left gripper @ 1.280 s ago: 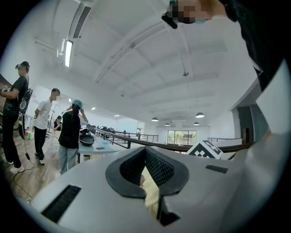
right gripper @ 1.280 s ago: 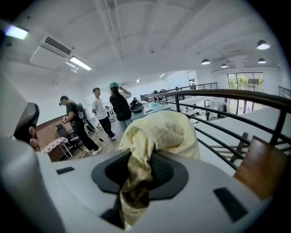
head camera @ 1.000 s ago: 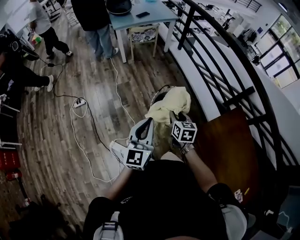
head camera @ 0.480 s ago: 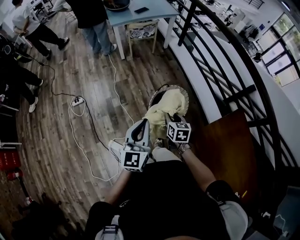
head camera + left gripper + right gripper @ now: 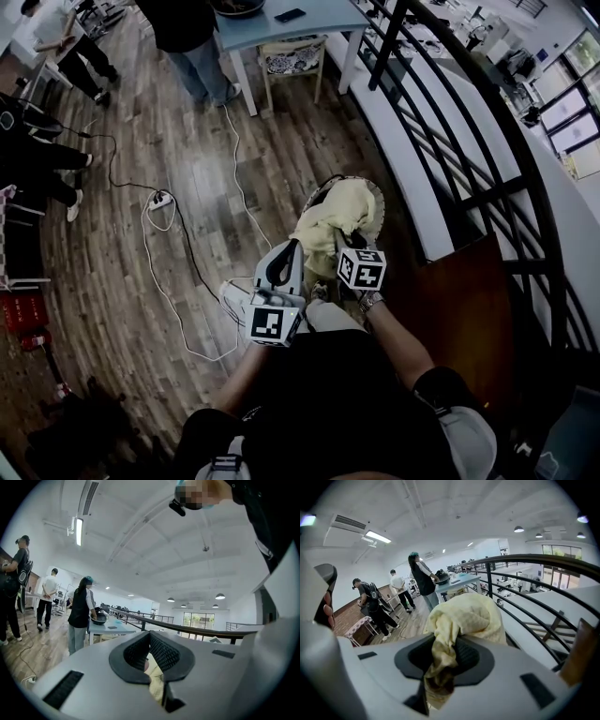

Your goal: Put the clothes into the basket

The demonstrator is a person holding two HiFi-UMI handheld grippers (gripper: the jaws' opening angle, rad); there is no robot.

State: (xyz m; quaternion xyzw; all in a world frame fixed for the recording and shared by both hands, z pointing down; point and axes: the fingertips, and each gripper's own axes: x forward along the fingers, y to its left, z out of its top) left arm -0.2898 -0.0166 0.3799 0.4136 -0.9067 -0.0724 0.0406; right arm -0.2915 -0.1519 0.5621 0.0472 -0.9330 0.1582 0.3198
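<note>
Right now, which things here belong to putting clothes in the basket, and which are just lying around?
Job:
yellow cloth
basket

Lying about:
power strip
white cable
table
chair

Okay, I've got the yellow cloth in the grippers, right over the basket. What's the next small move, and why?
Probably lower both grippers a little, so the yellow cloth sinks into the basket before any release. The right gripper and the left gripper both look shut on it, and it sits bunched above the basket's rim rather than down inside.
</note>
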